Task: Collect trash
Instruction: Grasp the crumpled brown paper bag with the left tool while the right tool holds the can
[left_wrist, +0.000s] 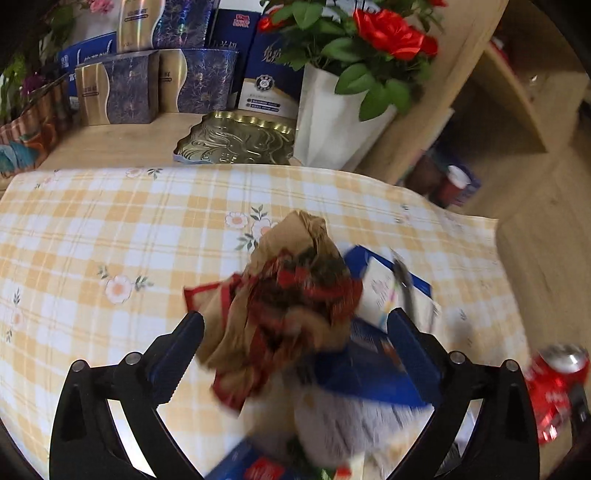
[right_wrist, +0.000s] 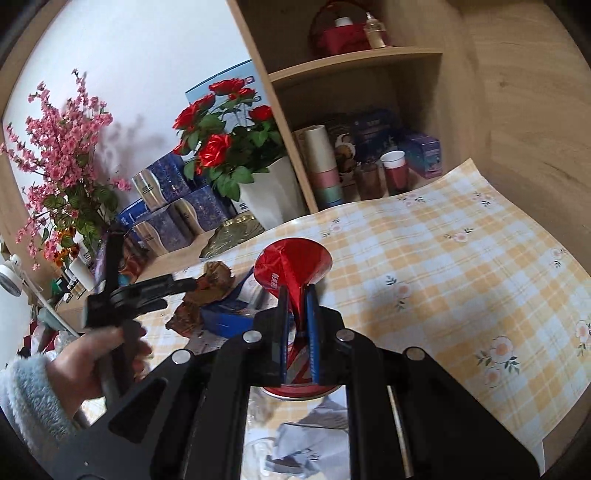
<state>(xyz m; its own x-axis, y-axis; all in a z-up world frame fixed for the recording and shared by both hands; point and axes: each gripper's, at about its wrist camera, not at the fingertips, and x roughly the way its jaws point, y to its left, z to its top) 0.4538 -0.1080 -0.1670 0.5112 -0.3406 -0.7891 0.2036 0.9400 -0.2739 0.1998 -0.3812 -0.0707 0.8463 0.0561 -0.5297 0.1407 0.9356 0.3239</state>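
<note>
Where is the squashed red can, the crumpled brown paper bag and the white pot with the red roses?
squashed red can (right_wrist: 286, 271): right wrist view, on its crushed red side.
crumpled brown paper bag (left_wrist: 295, 243): left wrist view, on its upper brown part.
white pot (left_wrist: 332, 122): left wrist view, on its front wall.

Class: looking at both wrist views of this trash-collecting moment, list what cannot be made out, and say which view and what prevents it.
1. Left wrist view: the crumpled brown wrapper between the open left gripper is motion-blurred; its print is unreadable.
2. Left wrist view: the red can is blurred and cut by the lens edge.
3. Right wrist view: the right gripper hides most of the crushed red can it pinches.
4. Right wrist view: what lies below is hidden by the gripper body.
</note>
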